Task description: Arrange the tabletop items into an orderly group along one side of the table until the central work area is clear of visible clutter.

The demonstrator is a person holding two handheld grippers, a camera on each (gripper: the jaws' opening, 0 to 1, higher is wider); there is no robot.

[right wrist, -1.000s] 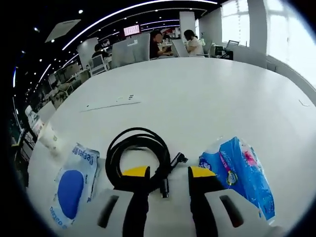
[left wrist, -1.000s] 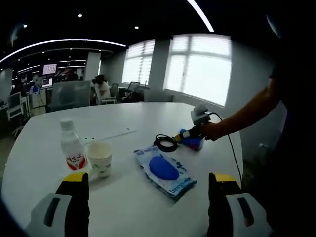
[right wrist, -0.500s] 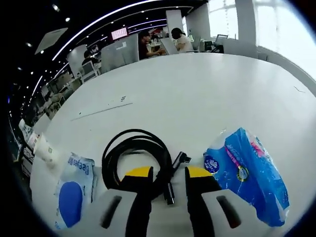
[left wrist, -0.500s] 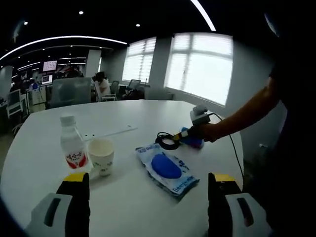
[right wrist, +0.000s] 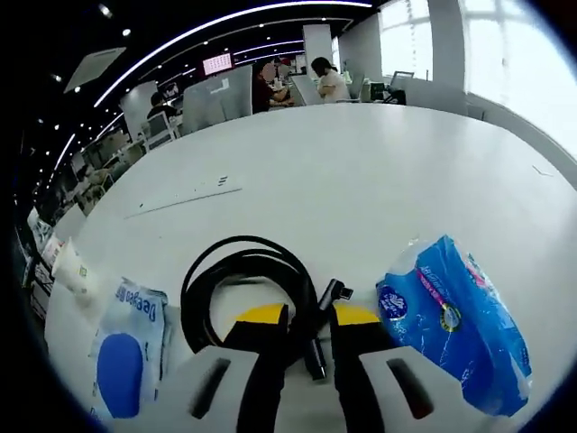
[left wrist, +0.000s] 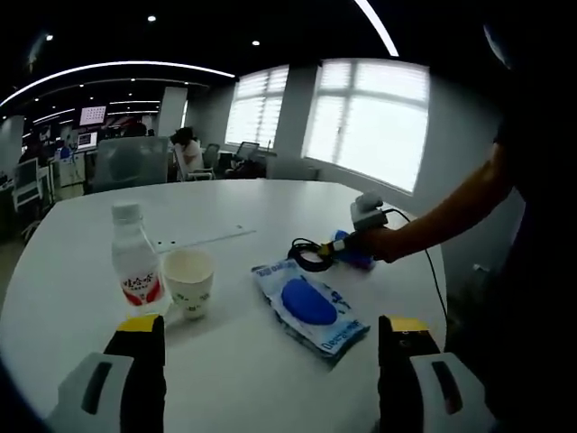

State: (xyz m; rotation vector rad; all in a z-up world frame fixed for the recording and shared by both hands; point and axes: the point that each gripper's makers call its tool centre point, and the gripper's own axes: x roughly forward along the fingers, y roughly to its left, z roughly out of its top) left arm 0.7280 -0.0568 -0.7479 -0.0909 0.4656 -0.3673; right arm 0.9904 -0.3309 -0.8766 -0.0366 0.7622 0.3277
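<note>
one bottle (left wrist: 133, 266), one paper cup (left wrist: 188, 281), one coiled cable (right wrist: 248, 290), two packets (left wrist: 311, 307) (right wrist: 458, 322) (both blue)

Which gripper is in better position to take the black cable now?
The right gripper: its jaws already straddle the coiled black cable. The left gripper hangs open nearer the bottle and paper cup.

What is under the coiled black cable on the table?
The black cable lies directly on the bare white table. The right gripper has its jaws closing around part of the coil, covering the cable and table surface beneath them.
</note>
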